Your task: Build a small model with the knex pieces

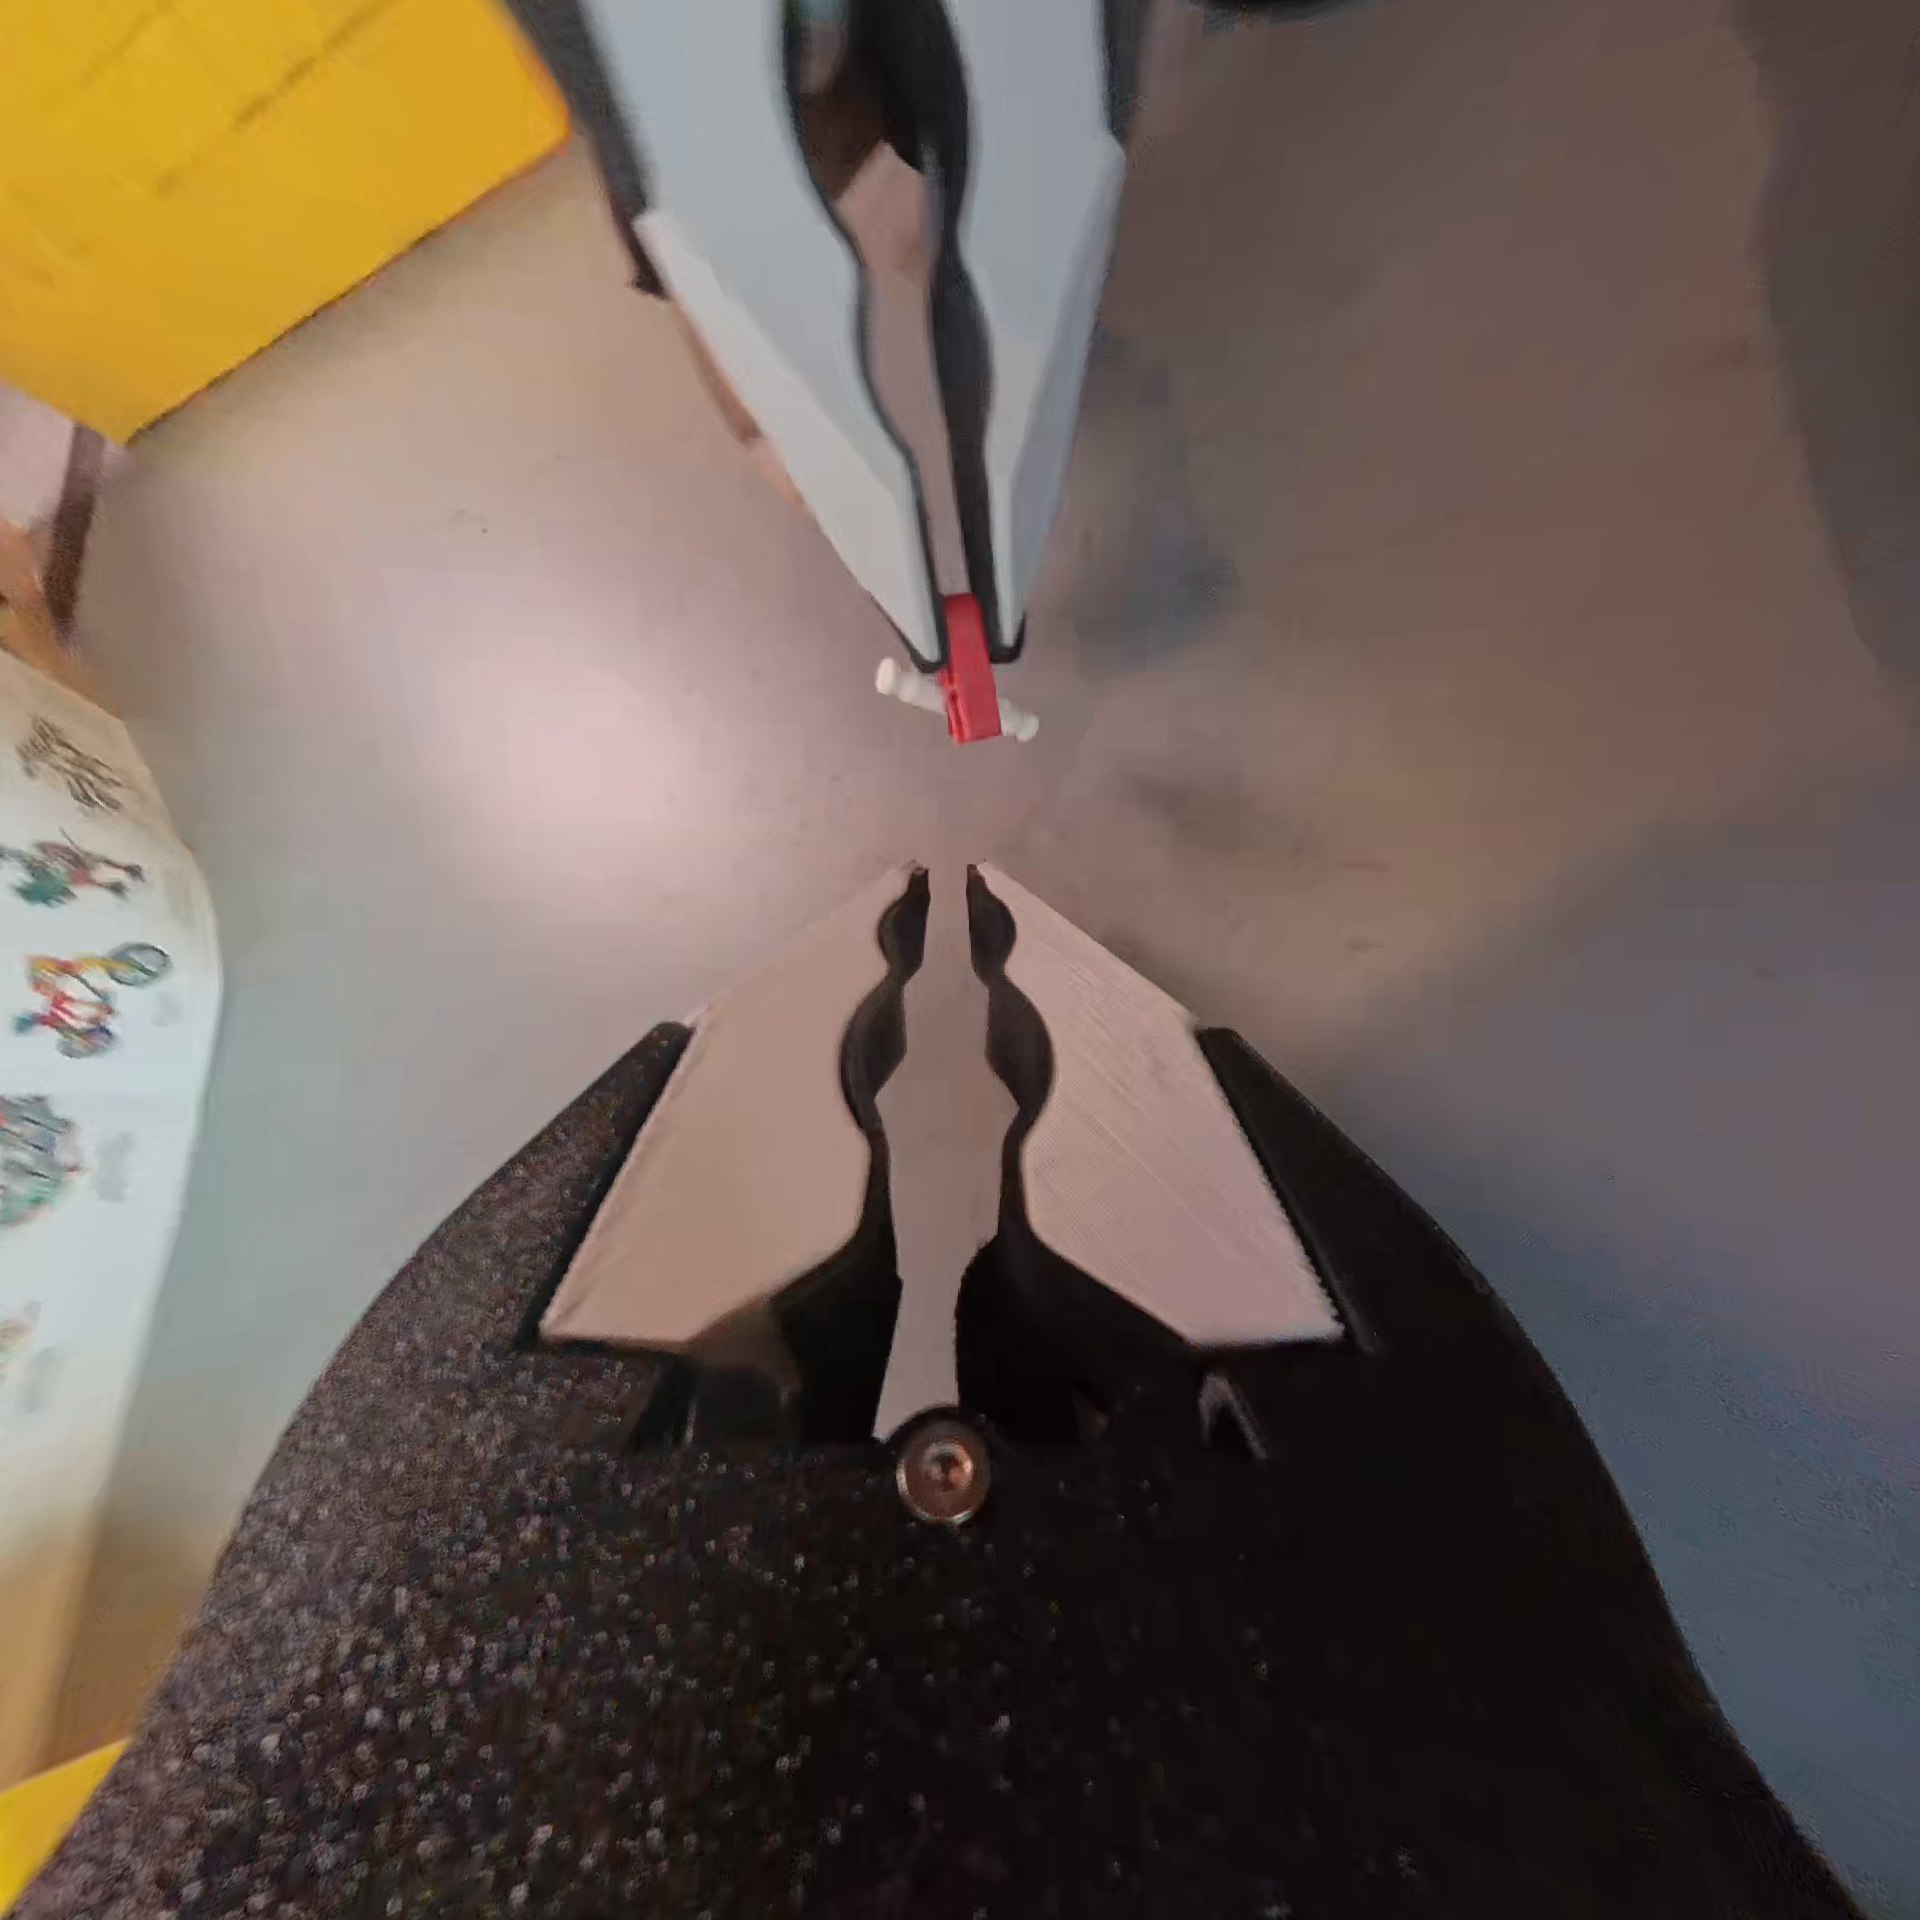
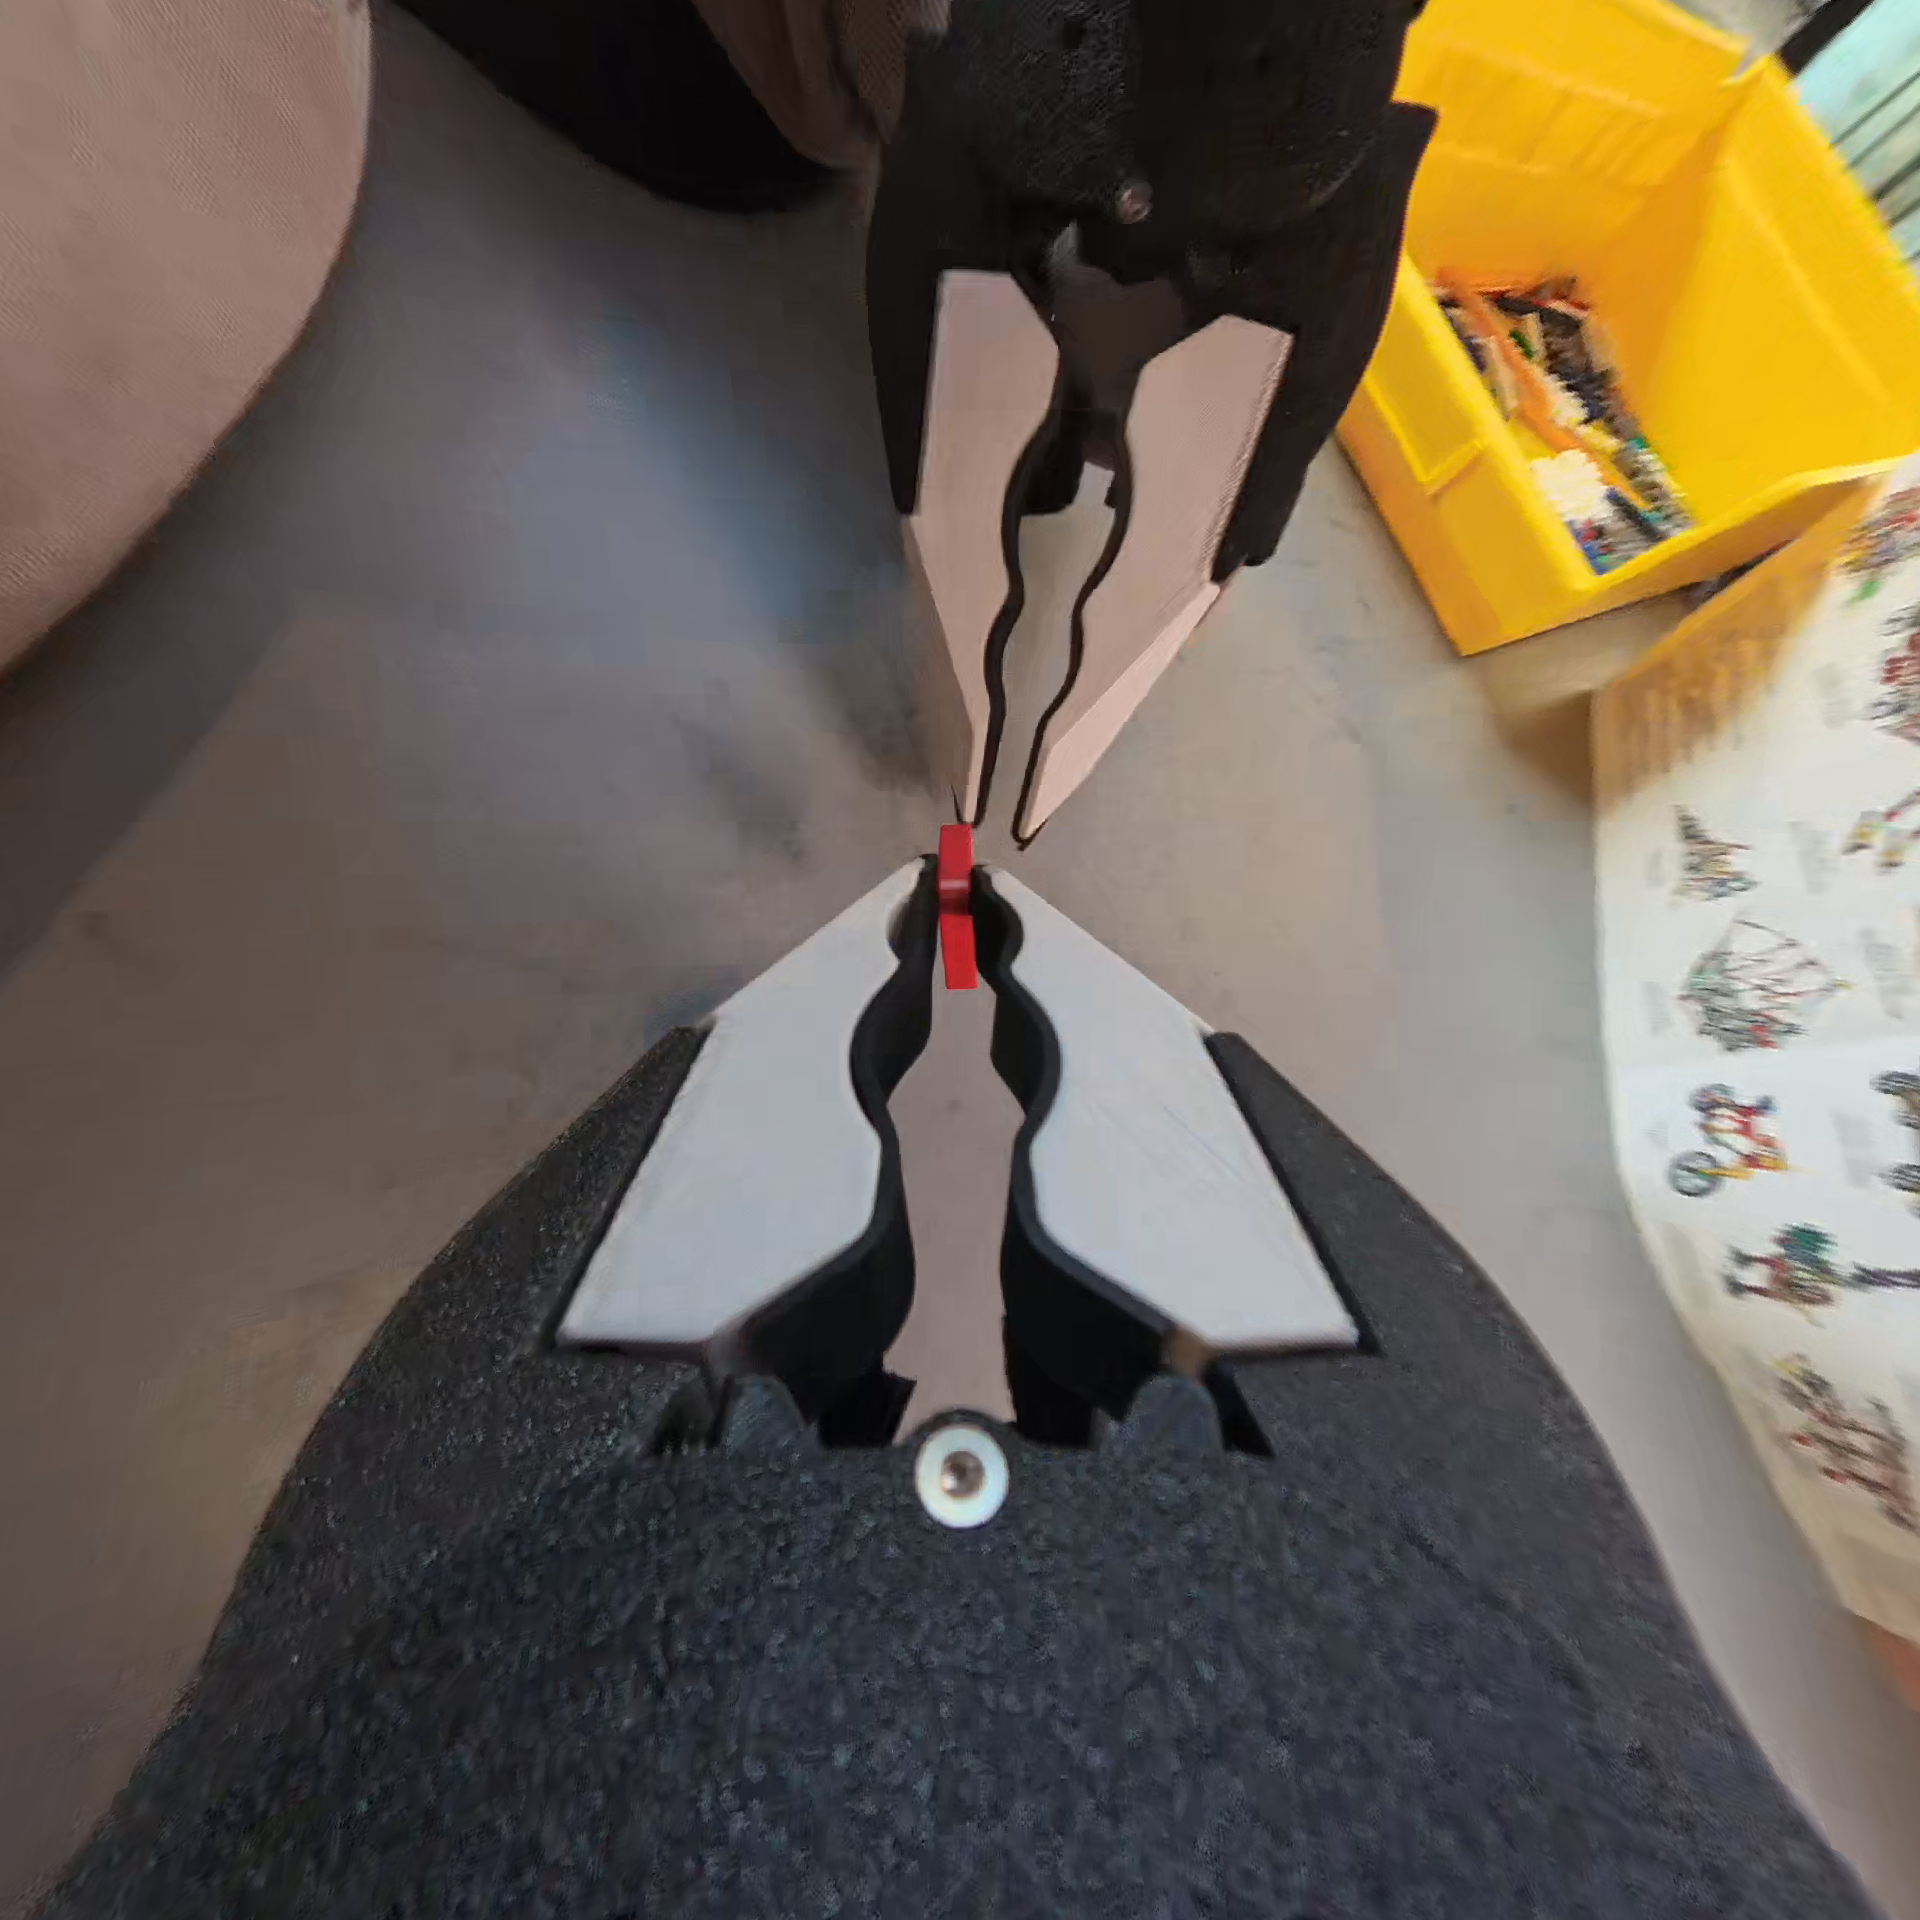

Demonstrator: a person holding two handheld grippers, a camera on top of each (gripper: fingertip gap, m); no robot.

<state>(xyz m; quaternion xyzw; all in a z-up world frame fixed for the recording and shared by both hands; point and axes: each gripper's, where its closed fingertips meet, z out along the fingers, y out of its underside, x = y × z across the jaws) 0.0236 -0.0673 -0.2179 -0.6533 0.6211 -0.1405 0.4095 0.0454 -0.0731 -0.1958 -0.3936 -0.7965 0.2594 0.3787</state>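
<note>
While the left tongs (image 1: 945,871) gape slightly, empty, the right tongs (image 2: 954,871) apparently clamp a red piece (image 2: 955,904).

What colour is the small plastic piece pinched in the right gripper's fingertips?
Red, with a white pin through it: the small plastic piece in the right gripper shows best in the left wrist view.

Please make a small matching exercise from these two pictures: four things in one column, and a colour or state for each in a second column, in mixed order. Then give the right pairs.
Things:
1. left tongs
2. right tongs
3. bin
4. white rod

States:
a. yellow, holds many small parts
b. shut on the red piece
c. slightly open, holding nothing
d. passes through the red piece

Pairs: 1-c, 2-b, 3-a, 4-d
</note>
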